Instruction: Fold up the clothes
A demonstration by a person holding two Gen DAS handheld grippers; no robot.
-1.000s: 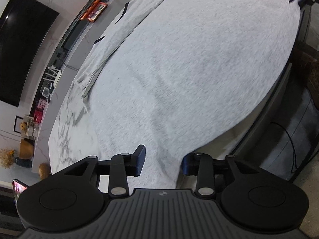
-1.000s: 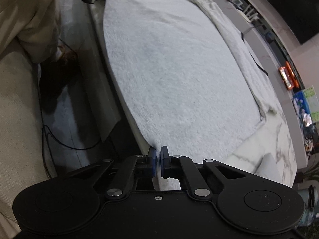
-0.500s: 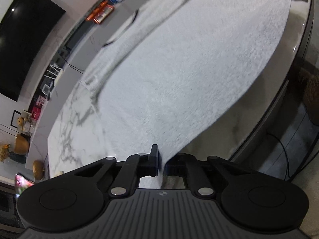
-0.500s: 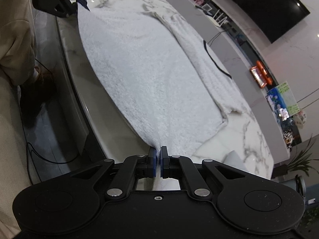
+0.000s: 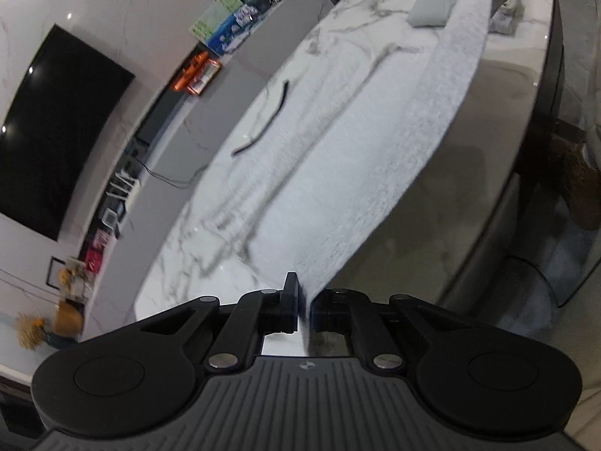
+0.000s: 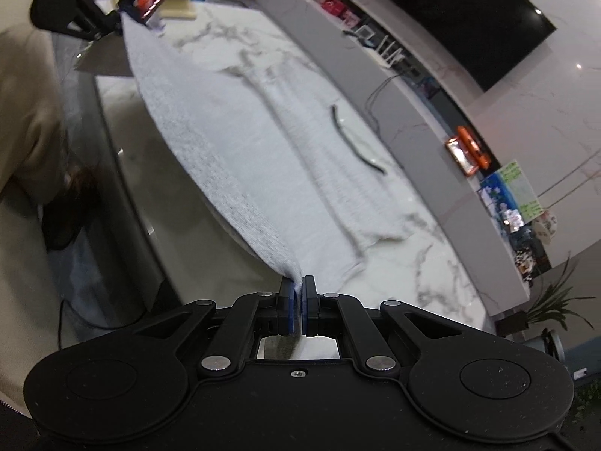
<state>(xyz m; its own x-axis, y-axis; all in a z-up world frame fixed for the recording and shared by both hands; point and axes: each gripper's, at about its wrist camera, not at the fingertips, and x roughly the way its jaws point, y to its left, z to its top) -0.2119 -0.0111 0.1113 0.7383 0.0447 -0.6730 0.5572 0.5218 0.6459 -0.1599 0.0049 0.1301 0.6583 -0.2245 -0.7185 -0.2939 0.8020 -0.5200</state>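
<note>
Marble table point(image 5: 195, 248) with a dark television point(image 5: 56, 127) on the wall beyond it. Left wrist view: left gripper point(image 5: 305, 306) pressed together on one corner of the grey garment point(image 5: 375, 173); cloth rises off the table from that pinch, its far edge lifted.

Right wrist view: right gripper point(image 6: 299, 300) likewise clamped tight on a garment point(image 6: 233, 150) corner, fabric bunched between the blue pads point(image 6: 287, 310). Black strip point(image 6: 353, 143) lies on the table beside the garment. Left gripper point(image 6: 124, 9) visible at the far corner.
</note>
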